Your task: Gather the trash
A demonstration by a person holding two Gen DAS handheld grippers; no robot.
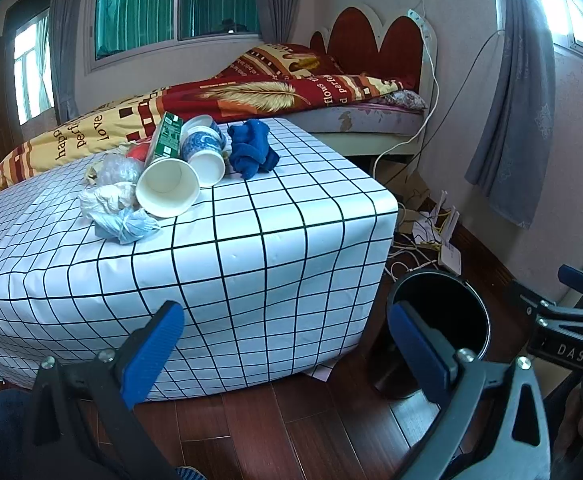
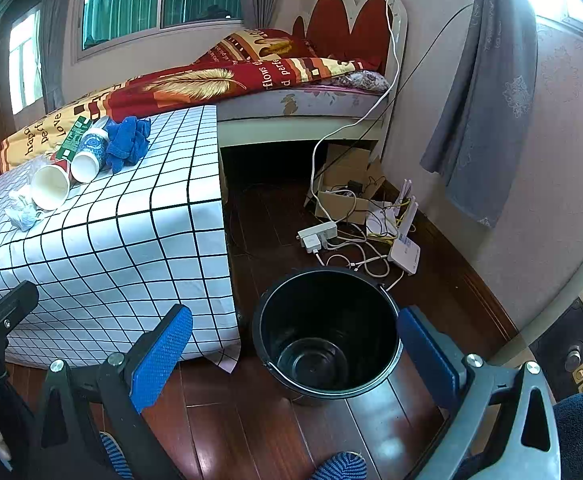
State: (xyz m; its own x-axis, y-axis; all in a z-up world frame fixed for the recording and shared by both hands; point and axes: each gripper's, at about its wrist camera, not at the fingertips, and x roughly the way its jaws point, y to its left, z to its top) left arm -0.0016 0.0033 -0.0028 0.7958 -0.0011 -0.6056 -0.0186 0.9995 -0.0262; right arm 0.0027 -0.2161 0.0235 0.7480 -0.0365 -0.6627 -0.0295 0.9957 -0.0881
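Nothing has been collected yet, as far as the scene lets one judge. The left hand-held gripper (image 1: 287,348) is spread wide and holds nothing, low in front of the worktop's draped side; the right hand-held gripper (image 2: 295,352) is likewise spread and bare, hovering over the bin (image 2: 325,336). The bin stands on the floor just beside the worktop (image 1: 251,216) corner, and its inside looks bare.

The next move calls for lifting a gripper up over the worktop edge to the trash heap, which sits well back on the left part of the checked cloth. Nearest lie crumpled tissue (image 1: 125,224) and a white cup (image 1: 167,192) on its side, mouth forward, touching a second cup (image 1: 207,156). A green carton (image 1: 165,136) leans on them, with a clear plastic wad (image 1: 117,168) to the left.

A blue cloth (image 1: 251,148) lies just beside the cups; it may not be trash. Beyond the bin, cables (image 2: 351,248) and a router (image 2: 405,250) clutter the floor, apart from the carry path. The bed (image 1: 251,92) is behind.
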